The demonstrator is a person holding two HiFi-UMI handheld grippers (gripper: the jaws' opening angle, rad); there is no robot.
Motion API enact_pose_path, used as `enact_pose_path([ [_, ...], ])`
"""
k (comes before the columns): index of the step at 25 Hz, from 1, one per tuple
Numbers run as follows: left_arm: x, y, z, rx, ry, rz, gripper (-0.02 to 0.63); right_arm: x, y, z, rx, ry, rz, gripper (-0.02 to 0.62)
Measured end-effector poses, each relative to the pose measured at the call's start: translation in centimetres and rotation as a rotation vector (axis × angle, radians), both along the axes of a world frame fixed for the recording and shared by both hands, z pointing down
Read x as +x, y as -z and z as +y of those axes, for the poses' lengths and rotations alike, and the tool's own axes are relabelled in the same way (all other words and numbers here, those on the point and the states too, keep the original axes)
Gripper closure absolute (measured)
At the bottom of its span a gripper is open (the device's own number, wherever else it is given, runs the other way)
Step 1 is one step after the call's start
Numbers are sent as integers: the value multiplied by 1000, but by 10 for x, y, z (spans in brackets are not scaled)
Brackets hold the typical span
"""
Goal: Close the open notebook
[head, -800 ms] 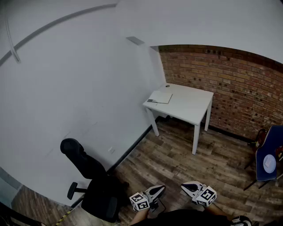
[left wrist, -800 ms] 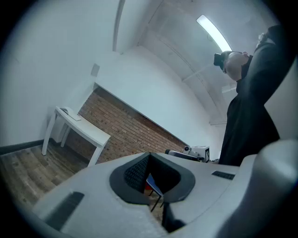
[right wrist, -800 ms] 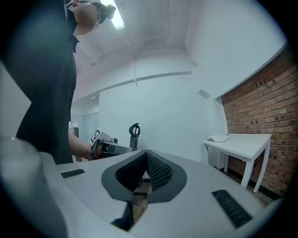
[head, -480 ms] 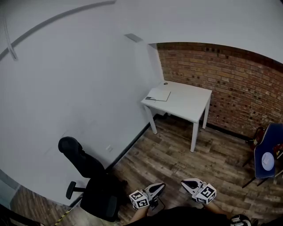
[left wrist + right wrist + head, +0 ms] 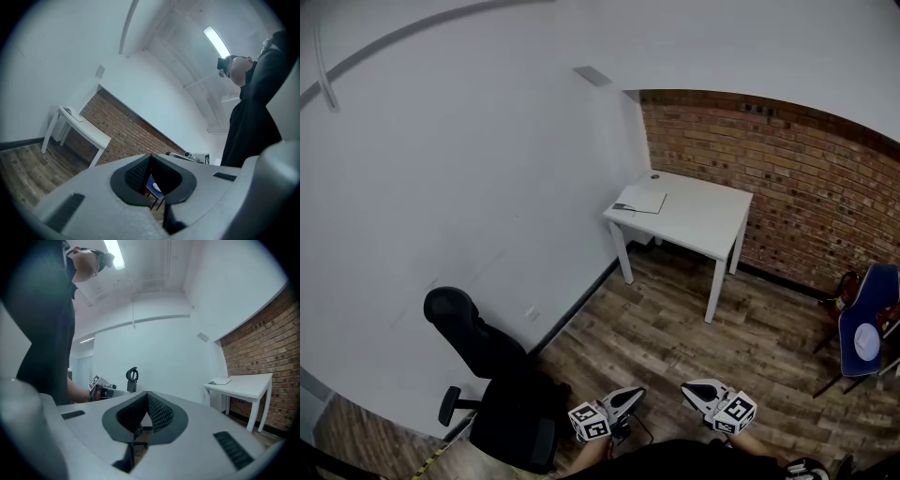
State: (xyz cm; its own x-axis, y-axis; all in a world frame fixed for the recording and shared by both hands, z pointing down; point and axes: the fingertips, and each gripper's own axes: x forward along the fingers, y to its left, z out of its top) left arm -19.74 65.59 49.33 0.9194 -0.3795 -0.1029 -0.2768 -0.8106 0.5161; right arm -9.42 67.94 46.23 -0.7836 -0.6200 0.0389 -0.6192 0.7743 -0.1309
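Count of items in the head view:

- One white rectangular table [image 5: 710, 225] stands in the corner where the white wall [image 5: 469, 187] meets the red brick wall [image 5: 787, 178].
- One pale flat notebook [image 5: 641, 200] lies on the table's corner nearest the white wall. It is too small from here for me to make out its pages.
- One small dark round object [image 5: 655, 175] sits on the table just beyond the notebook, at the wall edge. I cannot tell what it is.
- One black wheeled office chair [image 5: 502, 375] stands on the wooden plank floor [image 5: 675, 337], against the white wall and close to me.
- One blue chair [image 5: 867, 337] stands at the far right, with a pale round patch on it.
- I hold two grippers.

My left gripper [image 5: 635, 395] and my right gripper [image 5: 690, 390] hang low in front of me, side by side, above the floor. Both are well apart from the table and the notebook.

Left gripper view: the two dark ribbed pads meet at their tips. Only a narrow wedge remains behind them, through which the blue chair shows. Nothing is gripped and nothing is touched.

Right gripper view: the pads are likewise pressed together at the tips. It is empty and in contact with nothing.
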Motion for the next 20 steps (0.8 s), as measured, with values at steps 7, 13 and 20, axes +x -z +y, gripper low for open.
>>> enact_pose_path([
  [7,-48,-16,-12,-48,-57,16,589,-33,0,-16,-20,-57,-22,589],
  [13,-47,-30,-31,-87,-56,36,589,-26,-7,-30,-38,-67,0,589],
  [20,-8,-20,-84,-53,-100,25,589,-11,-8,-87,-25,-14,12,589],
])
